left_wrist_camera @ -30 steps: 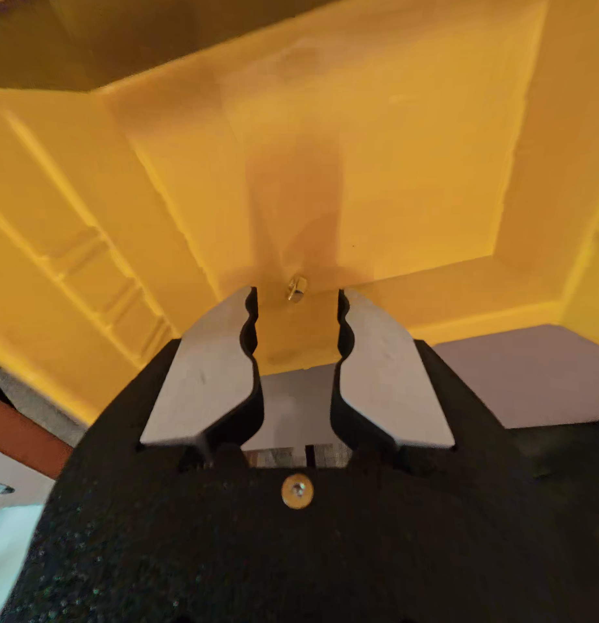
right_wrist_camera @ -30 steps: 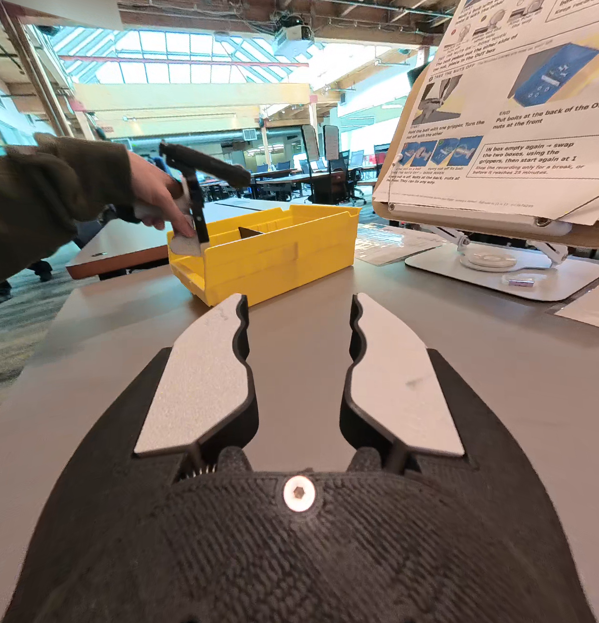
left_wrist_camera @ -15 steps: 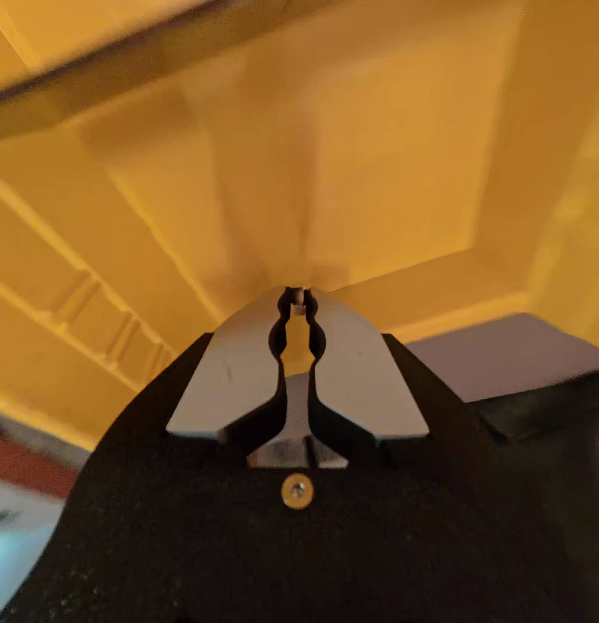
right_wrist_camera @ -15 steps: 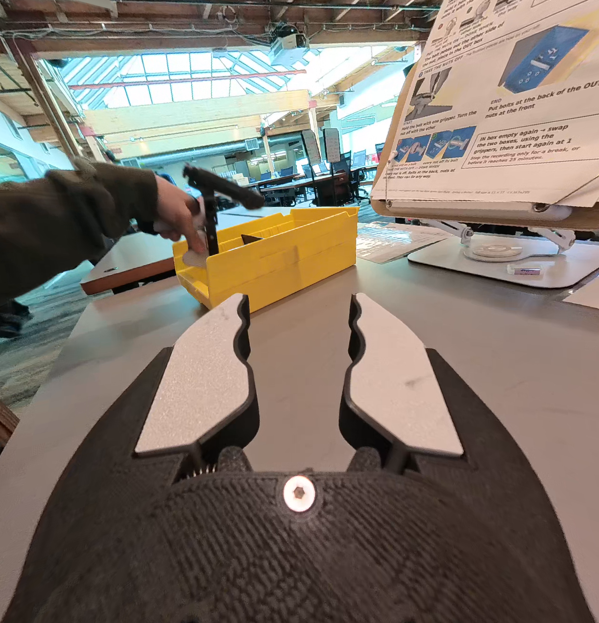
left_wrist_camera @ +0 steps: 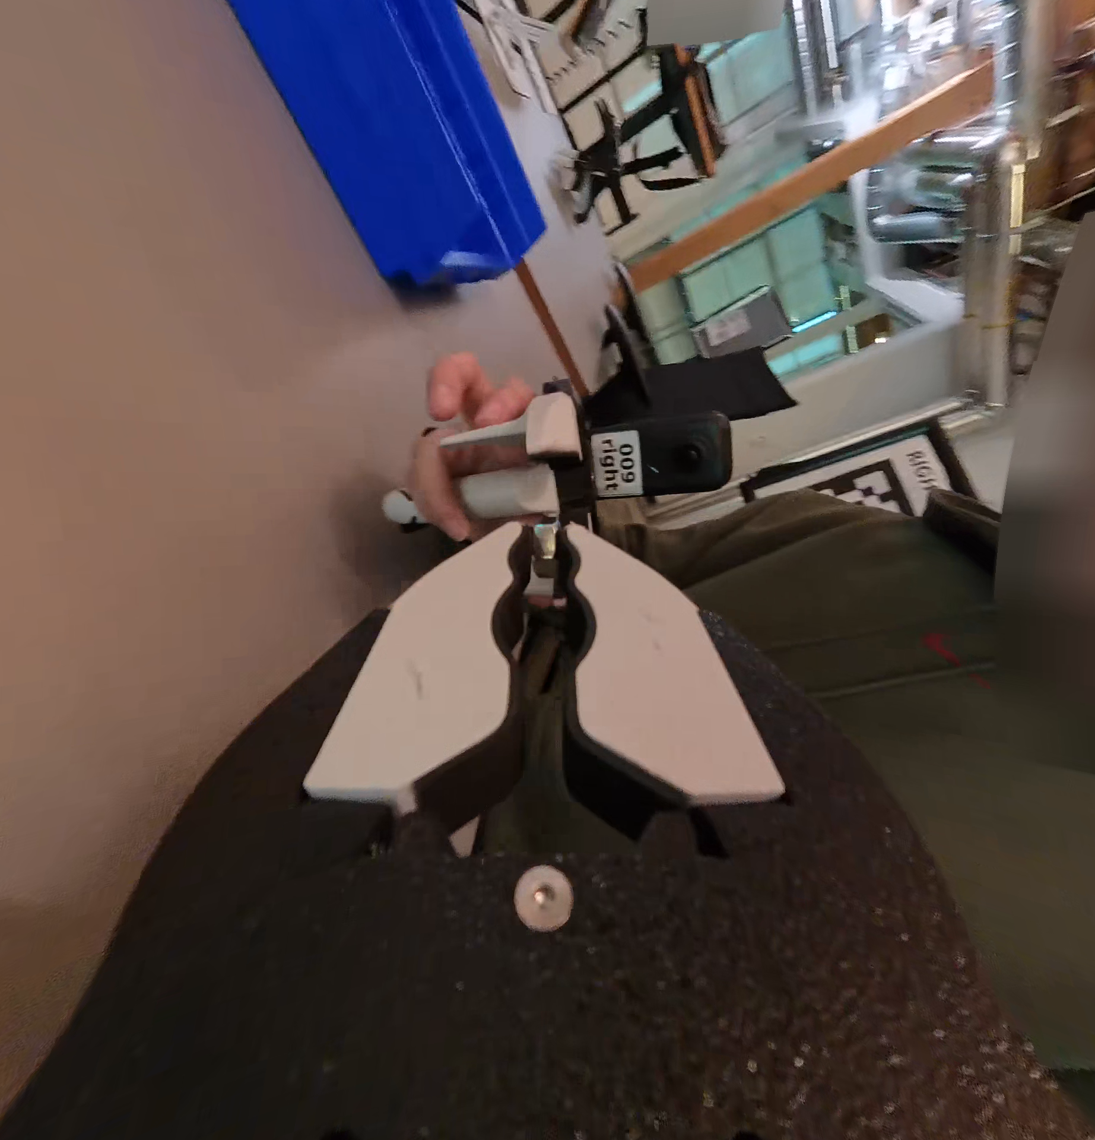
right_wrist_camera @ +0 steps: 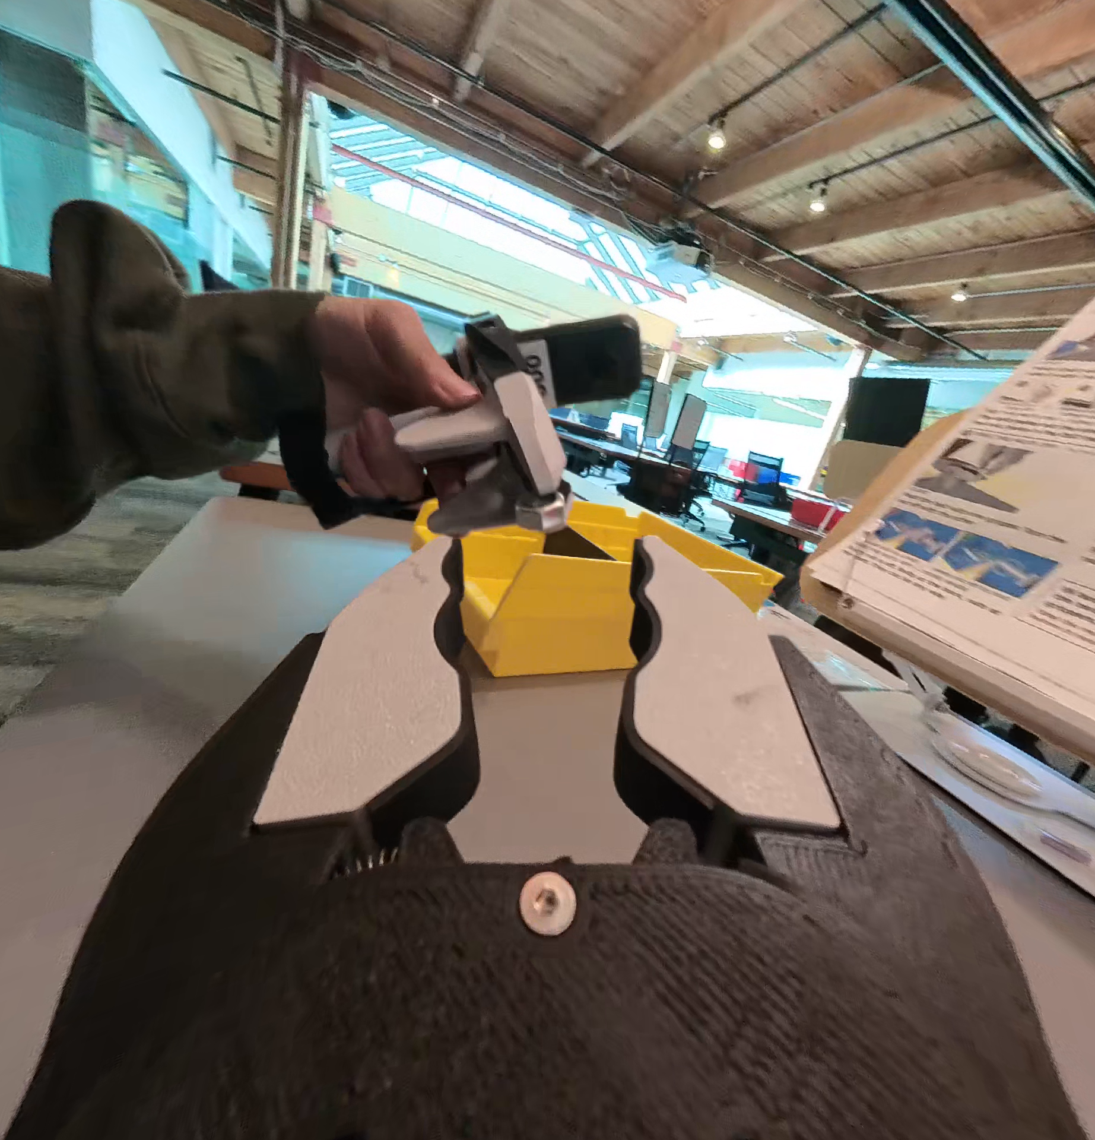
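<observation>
The left tool [left_wrist_camera: 543, 543] pinches a small metal bolt [left_wrist_camera: 543, 551] at its tips, clear of the yellow bin [right_wrist_camera: 557, 607]; the right tool [right_wrist_camera: 541, 558] gapes empty over the counter [right_wrist_camera: 224, 592].

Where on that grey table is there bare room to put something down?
The grey table is bare left of the yellow bin, and between that bin and the right gripper. It is crowded on the right, where the stand holding printed sheets sits. The blue bin takes another part.
</observation>
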Available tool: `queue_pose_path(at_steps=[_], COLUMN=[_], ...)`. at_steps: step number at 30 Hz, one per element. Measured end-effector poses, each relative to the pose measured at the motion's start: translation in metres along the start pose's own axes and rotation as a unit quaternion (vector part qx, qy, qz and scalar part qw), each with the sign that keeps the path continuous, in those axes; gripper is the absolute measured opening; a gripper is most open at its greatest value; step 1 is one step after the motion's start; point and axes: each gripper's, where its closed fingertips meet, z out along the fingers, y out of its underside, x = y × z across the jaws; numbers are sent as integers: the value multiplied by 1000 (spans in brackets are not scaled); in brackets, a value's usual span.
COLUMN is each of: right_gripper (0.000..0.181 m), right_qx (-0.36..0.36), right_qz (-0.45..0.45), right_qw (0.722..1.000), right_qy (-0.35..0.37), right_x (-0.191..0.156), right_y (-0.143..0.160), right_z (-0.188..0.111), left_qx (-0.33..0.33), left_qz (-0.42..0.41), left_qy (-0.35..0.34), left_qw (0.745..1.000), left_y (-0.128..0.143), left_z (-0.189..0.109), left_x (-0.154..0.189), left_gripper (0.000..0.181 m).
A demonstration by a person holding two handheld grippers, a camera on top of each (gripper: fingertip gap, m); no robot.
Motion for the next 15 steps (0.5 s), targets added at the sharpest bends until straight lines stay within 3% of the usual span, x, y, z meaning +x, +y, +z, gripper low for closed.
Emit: queue_pose_path(at_steps=[3,10,15], right_gripper=[36,34,17], right_qx=[6,-9,-25], right_qz=[-14,-10,-16], right_qw=[1000,1000,999], right_qy=[-15,-23,-26], right_x=[-8,-10,-12], right_y=[0,8,14], right_z=[-4,-7,-5], left_qx=[-8,-1,6], left_qz=[-23,-47,-57], left_qy=[18,20,20], left_qw=[1000,999,998], left_y=[10,15,16], left_z=[13,20,18], left_x=[-6,-10,-12], left_gripper=[8,7,7])
